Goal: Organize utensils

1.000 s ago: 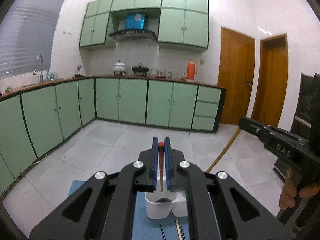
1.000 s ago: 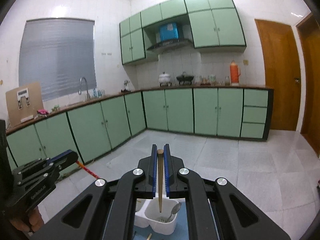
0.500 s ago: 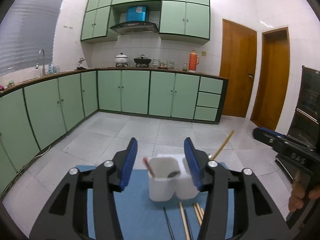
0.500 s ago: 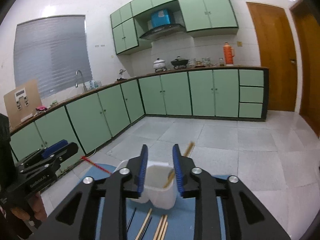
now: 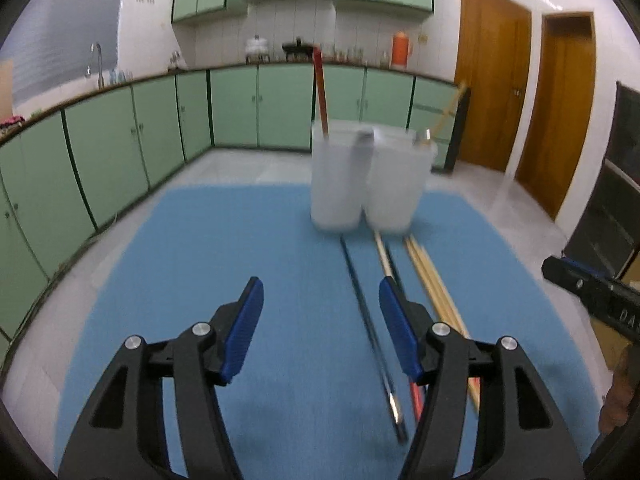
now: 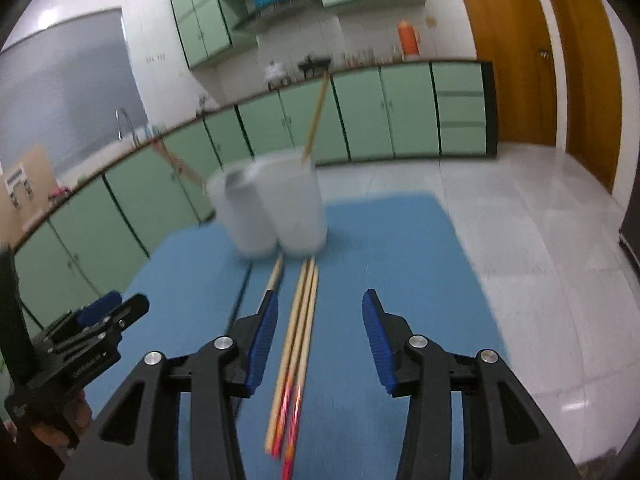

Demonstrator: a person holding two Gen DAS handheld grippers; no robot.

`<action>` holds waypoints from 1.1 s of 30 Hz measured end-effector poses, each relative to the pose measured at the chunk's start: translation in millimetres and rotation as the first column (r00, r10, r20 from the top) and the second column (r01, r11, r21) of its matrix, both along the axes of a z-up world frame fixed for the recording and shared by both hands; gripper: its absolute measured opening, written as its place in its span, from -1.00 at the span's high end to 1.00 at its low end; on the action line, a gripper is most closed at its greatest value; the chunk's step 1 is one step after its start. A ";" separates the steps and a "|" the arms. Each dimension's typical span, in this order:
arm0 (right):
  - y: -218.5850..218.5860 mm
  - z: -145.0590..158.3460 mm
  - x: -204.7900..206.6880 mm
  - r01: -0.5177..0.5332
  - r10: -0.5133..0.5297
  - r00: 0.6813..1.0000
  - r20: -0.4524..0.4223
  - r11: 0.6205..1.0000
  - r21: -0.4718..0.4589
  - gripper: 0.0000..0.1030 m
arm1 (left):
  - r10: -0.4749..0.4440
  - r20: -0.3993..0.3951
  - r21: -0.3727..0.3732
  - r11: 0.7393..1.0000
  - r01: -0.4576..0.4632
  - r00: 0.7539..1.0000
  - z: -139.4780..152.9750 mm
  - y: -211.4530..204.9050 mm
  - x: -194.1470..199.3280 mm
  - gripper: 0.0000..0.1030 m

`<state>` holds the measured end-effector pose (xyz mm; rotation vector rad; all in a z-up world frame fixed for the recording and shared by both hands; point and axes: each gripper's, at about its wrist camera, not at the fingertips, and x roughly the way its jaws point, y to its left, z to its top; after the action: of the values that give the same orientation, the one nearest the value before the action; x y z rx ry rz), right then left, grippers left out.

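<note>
Down on the floor, a blue mat (image 5: 224, 280) fills the lower middle of both views, spread over pale grey tiles (image 6: 500, 220). Green cabinets (image 5: 120, 140) curve along the left and across the back under a dark countertop, with more green cupboards high on the white wall. An orange flask (image 5: 401, 49) stands on the counter, upper centre-right. Two brown doors (image 5: 496, 92) take the right side.

Now the utensils. A white two-cup holder (image 5: 370, 178) stands on the mat's far part, centre of the frame, blurred. A red chopstick (image 5: 320, 88) rises nearly upright from its left cup in the left wrist view; a wooden chopstick (image 6: 316, 116) leans out of the other cup, up towards the top of the right wrist frame. Something grey sits between the cups; too blurred to name.

On the mat just in front of the holder lie loose chopsticks, running towards the cameras: a dark metal one (image 5: 372, 340) on the left, and a bundle of wooden ones (image 6: 298, 340) with red ends beside it.

The left gripper (image 5: 320, 300) hangs low over the mat, fingers spread wide, nothing between them. The right gripper (image 6: 320, 312) is spread wide too, empty, with the wooden bundle lying on the mat between its blue pads (image 6: 262, 340).
</note>
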<state>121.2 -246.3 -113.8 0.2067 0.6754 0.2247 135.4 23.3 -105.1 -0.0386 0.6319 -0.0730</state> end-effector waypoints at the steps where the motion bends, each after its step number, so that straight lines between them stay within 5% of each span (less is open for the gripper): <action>1: 2.0 -5.2 -4.9 -0.006 0.006 1.000 -0.014 1.000 -0.001 0.22 | -0.003 -0.011 -0.001 1.000 0.003 1.000 -5.0 1.0 -3.3 -0.13; 19: 29.8 -52.3 -28.9 -0.128 0.110 0.977 -0.182 0.988 -0.090 0.43 | -0.081 -0.181 0.038 0.995 0.089 0.980 -48.4 -12.6 -29.3 -0.12; 33: 17.6 -61.1 -27.7 -0.062 0.034 0.978 -0.207 0.989 -0.132 0.63 | -0.057 -0.244 0.069 0.995 0.076 0.968 -56.4 -14.9 -22.4 -0.12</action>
<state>93.5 -228.8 -174.9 0.0807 0.8978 0.2038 113.0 8.4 -161.6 0.0502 0.8803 -0.1091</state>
